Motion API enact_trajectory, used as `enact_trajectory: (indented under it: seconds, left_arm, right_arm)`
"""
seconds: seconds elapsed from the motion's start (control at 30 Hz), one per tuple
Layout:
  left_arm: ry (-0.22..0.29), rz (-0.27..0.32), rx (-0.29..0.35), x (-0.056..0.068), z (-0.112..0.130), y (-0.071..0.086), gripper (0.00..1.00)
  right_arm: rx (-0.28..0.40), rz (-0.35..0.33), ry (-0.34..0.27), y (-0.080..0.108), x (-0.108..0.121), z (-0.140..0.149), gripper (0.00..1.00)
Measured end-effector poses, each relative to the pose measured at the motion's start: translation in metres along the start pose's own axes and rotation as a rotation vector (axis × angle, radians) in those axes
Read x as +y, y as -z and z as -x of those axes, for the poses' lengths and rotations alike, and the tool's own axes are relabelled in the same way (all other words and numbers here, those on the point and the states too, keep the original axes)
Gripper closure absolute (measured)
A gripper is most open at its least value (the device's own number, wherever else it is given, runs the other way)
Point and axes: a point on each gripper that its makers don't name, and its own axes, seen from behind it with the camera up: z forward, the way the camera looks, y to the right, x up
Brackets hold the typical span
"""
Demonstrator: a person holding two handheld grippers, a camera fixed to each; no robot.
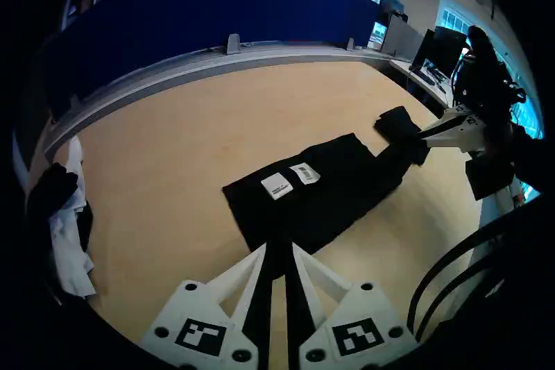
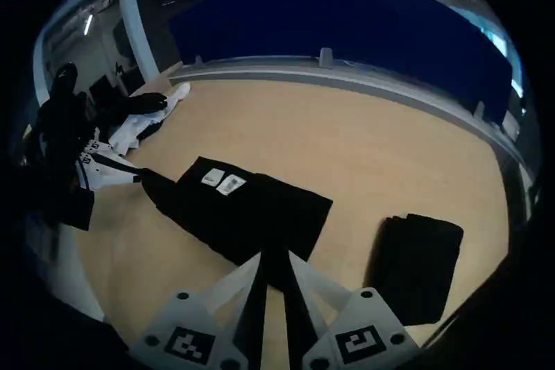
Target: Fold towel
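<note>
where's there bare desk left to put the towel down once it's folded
The widest bare wood lies between the towel and the blue divider. A smaller patch sits between the towel and the cloth pile. It is crowded at the towel's end where the right tool pinches it, close beside the folded stack.

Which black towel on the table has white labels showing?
The spread-out towel in the middle; the small folded towel shows none.

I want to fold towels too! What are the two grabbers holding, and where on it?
Both hold the black towel. The left gripper pinches it at one end, and the right gripper pinches the opposite end.
</note>
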Motion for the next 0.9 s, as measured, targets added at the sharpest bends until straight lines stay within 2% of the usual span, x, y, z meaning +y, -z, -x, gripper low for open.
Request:
enact_trajectory:
  seconds: [0.17,0.37,0.77,0.9]
  left_arm:
    - [-0.011,-0.002,-0.027,-0.008,0.000,-0.017,0.89]
    - [0.009,0.004,-0.072,-0.015,0.005,-0.036,0.89]
    - [-0.002,-0.021,-0.121,-0.031,0.010,-0.058,0.87]
    - [0.009,-0.027,-0.128,-0.034,0.009,-0.064,0.86]
  right_arm:
    - [-0.023,0.001,-0.016,-0.019,0.006,0.000,0.87]
    - [-0.049,0.013,-0.043,-0.038,0.013,0.005,0.87]
    - [-0.062,0.021,-0.083,-0.060,0.018,0.002,0.87]
    - [-0.068,0.030,-0.090,-0.067,0.021,0.002,0.87]
